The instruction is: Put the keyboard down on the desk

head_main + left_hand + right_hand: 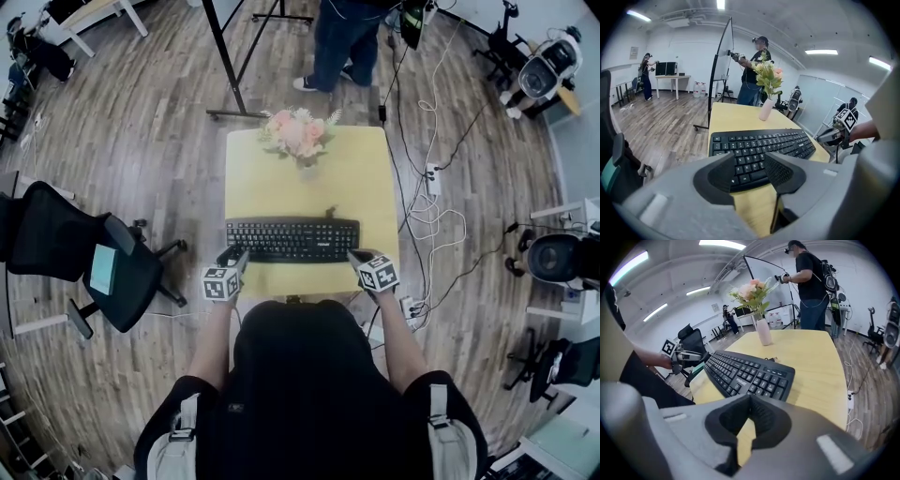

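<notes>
Head view gives me the keyboard (292, 239) lying flat on the yellow desk (356, 178), on the half nearest me, with its long side running along the desk's near edge. It is black and full width. Rows of dark keys carry white lettering, and a number block sits at the end toward the desk's right side. All of it rests on the desktop, with no end raised.

My left gripper (234, 255) hangs at the desk's near left corner, just off the keyboard's left end. In the left gripper view its jaws stand apart. The pads press on nothing, and I see the keyboard's front edge through the gap. My right gripper (359, 258) is at the desk's near right side, by the keyboard's other end. The right gripper view shows its jaws closed together with nothing caught between them, and the keyboard lies beyond the tips.

I count one keyboard, one desk and two grippers. One pale vase of pink and cream flowers (300, 136) stands at the desk's far edge, well apart from the keyboard. One black office chair (84, 253) sits off the desk's left side. One person in dark trousers (342, 42) stands on the wooden floor beyond the desk's far edge. White cables (427, 211) trail along the desk's right side.
</notes>
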`<state>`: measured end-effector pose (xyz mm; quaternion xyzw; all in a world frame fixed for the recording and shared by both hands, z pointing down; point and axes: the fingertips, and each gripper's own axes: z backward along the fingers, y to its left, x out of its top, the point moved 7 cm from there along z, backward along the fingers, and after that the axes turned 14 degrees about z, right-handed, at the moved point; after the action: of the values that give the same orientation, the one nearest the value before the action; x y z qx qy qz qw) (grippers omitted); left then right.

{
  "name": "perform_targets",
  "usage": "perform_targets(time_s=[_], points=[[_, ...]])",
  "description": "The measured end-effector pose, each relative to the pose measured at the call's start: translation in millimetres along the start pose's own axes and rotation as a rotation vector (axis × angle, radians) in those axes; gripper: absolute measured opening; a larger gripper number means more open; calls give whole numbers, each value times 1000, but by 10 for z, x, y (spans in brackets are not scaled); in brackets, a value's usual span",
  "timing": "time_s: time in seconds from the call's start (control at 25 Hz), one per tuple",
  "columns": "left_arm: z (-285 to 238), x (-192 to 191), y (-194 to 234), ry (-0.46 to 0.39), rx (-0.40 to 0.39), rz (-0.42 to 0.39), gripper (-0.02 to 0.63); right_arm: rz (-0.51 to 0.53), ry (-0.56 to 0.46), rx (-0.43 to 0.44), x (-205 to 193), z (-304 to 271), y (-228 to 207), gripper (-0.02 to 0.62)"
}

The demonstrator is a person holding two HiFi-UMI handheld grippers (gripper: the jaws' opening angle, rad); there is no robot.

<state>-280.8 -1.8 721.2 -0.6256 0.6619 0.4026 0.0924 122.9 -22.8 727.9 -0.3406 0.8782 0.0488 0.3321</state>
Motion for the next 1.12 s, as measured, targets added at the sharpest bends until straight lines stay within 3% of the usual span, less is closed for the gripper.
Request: perform_targets(time_s=[0.16,0.36,1.12], points=[[87,-81,-160,-6,-30,-18,99,12,1,26,-38,60,61,2],[170,-203,-349,15,-63,-35,34,34,4,55,-76,141,134,2],[339,-496,-1023,19,-87,-38,11,82,-88,90,-93,532,201,2]])
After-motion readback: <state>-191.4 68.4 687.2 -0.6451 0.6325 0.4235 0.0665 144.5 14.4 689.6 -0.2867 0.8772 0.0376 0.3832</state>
